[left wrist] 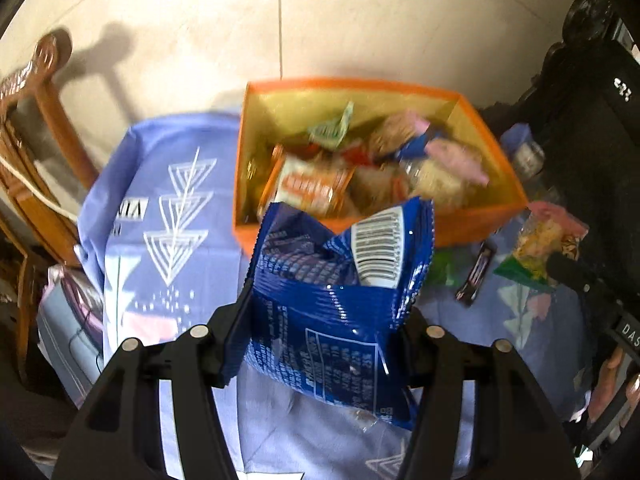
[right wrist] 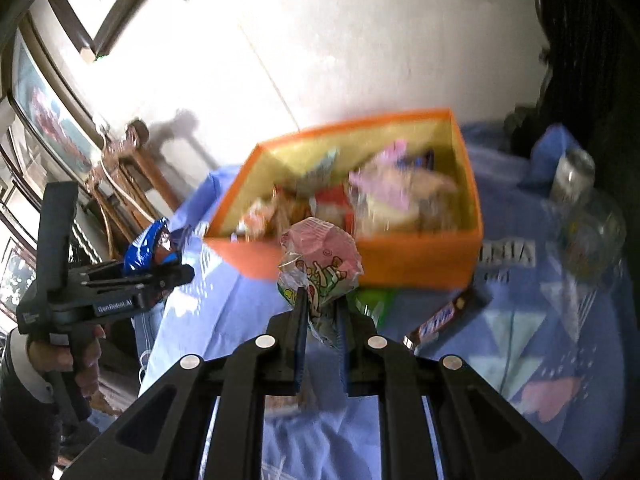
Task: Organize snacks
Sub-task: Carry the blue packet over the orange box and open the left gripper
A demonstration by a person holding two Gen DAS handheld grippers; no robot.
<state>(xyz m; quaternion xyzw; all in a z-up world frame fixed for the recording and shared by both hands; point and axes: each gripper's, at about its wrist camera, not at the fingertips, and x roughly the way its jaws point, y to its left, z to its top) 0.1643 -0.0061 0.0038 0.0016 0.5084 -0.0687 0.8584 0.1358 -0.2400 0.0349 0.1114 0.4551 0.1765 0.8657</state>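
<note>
Left jaws: the left gripper (left wrist: 320, 344) is clamping a blue bag (left wrist: 340, 292) about half-wide, the bag crumpling between the pads and hanging clear of the counter (left wrist: 168, 240).
Right jaws: the right gripper (right wrist: 322, 320) is pinched nearly shut on the twisted neck of a pink packet (right wrist: 320, 264), which is standing up above the pads.
Box: the orange box (left wrist: 472, 224) is sitting on the cloth-covered counter just ahead of both loads, already piled with snacks.
Loose snacks: a chocolate bar (right wrist: 444, 316) and a green packet (right wrist: 376, 304) are lying against the box's near wall; a yellow bag (left wrist: 540, 244) is lying to its right.
Step in hand: both hands appear to be carrying loads to the box; each load should be passing above the near rim before being let go, the wide bag going in flat over the pile.
Edges: the near wall is the one to be clearing.
Open room: the left of the counter is lying free; jars (right wrist: 576, 184) are crowding the right.
</note>
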